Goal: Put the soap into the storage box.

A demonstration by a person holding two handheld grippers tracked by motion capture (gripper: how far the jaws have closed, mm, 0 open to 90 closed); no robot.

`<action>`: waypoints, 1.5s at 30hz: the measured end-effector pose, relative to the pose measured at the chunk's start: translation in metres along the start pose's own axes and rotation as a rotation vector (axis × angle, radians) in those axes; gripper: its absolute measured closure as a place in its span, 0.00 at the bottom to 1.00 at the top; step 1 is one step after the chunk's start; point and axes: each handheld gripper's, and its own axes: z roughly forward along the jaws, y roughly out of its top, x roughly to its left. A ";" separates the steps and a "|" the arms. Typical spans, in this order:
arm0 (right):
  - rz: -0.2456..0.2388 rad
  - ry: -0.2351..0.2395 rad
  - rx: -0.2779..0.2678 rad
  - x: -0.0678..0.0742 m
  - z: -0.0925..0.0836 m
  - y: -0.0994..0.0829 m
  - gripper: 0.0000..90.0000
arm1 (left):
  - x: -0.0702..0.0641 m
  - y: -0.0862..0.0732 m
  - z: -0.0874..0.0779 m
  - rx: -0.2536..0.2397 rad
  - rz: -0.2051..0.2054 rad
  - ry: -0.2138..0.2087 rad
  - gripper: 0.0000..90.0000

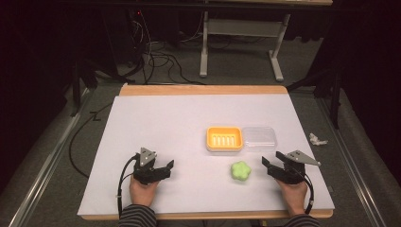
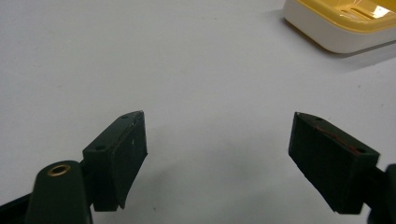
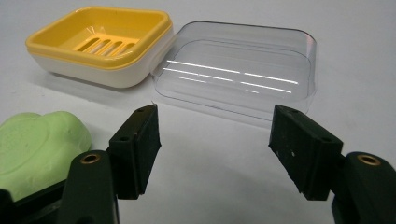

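Both your tongs, left tongs (image 1: 164, 168) and right tongs (image 1: 270, 166), rest apart and empty on the tabletop (image 1: 156, 127), green soap (image 1: 240, 170) just beside the right pair.

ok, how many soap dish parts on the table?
2. The yellow tray sits mid-table; the clear lid lies open-side up against its right side. The green soap lies apart, nearer the person. Nothing looks hidden.

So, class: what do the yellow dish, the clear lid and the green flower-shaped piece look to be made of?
Yellow dish: glossy moulded plastic, slotted yellow insert over a white base. Clear lid: see-through plastic with sharp light streaks. Green flower-shaped piece: matte, rounded, probably soap.
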 end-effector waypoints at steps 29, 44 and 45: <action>0.000 0.026 0.020 0.002 0.001 0.005 0.35 | 0.001 0.002 -0.002 -0.012 -0.015 -0.012 0.21; -0.016 0.077 0.030 0.014 -0.005 0.011 0.32 | 0.001 0.002 -0.003 -0.021 -0.015 -0.019 0.21; -0.016 0.079 0.026 0.014 -0.006 0.012 0.32 | 0.001 0.002 -0.003 -0.021 -0.015 -0.019 0.21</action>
